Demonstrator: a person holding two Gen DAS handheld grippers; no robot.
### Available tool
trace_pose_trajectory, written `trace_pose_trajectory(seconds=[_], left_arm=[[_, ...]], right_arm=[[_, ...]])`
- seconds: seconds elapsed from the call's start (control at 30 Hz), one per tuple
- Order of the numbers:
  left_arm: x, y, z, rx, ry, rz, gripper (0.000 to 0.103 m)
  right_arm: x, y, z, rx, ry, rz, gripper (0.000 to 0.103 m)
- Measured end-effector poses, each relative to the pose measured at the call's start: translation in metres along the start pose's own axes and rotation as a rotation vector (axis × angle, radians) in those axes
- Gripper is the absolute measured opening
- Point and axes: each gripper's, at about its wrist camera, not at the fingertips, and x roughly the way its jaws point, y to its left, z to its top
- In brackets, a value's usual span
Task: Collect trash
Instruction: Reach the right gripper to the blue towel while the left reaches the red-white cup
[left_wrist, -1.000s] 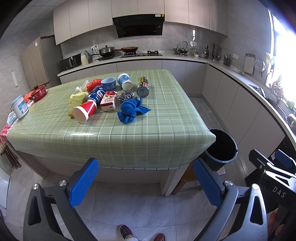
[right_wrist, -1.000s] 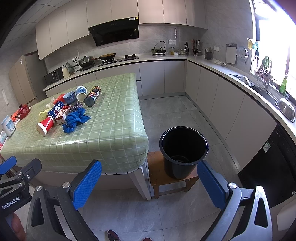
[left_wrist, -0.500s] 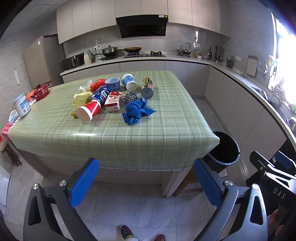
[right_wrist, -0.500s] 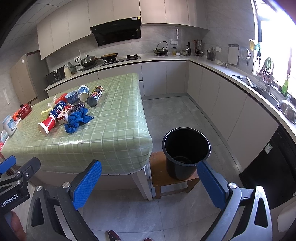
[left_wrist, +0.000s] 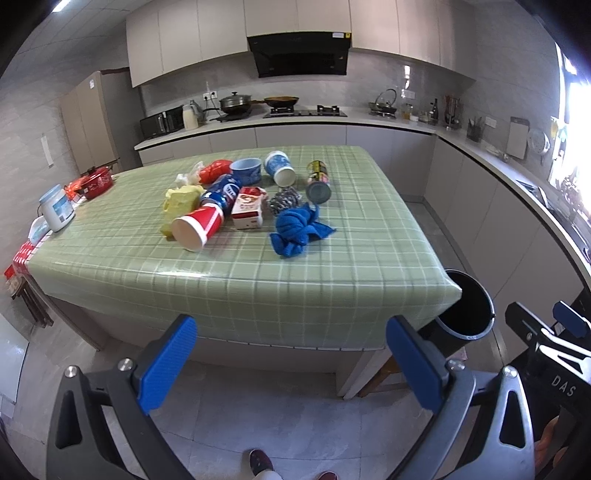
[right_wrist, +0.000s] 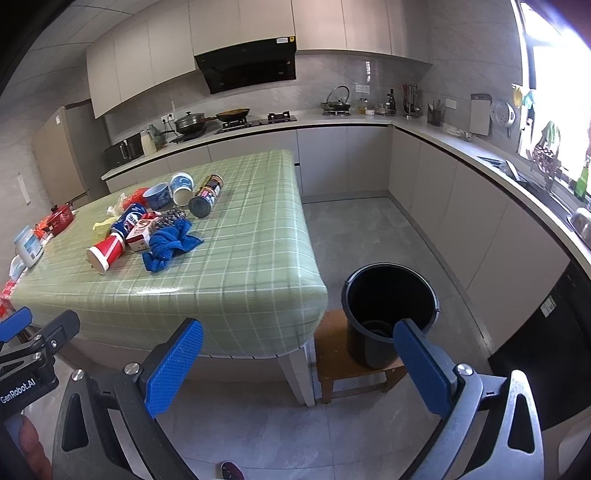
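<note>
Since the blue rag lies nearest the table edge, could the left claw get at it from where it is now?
Probably yes, once it moves in. The left claw is open and empty, short of the table. The blue rag lies on top, with bare cloth before it.

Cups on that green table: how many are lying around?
3: a red paper cup on its side nearest us, a blue-white cup tipped over at the back, a blue cup left of it. Clutter may hide more.
</note>
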Motion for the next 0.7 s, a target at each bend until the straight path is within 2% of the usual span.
trace_pose_trajectory(seconds=[0.4, 0.7], left_arm=[[0.053, 0.065, 0.035, -0.055, 0.03, 0.032, 0.103], [0.106, 0.127, 0.07, -0.056, 0.061, 0.052, 0.103]], right_arm=[[0.043, 0.052, 0.028, -0.012, 0.023, 0.014, 0.103], [0.09, 0.115, 0.059, 0.005, 0.041, 0.008, 0.103]])
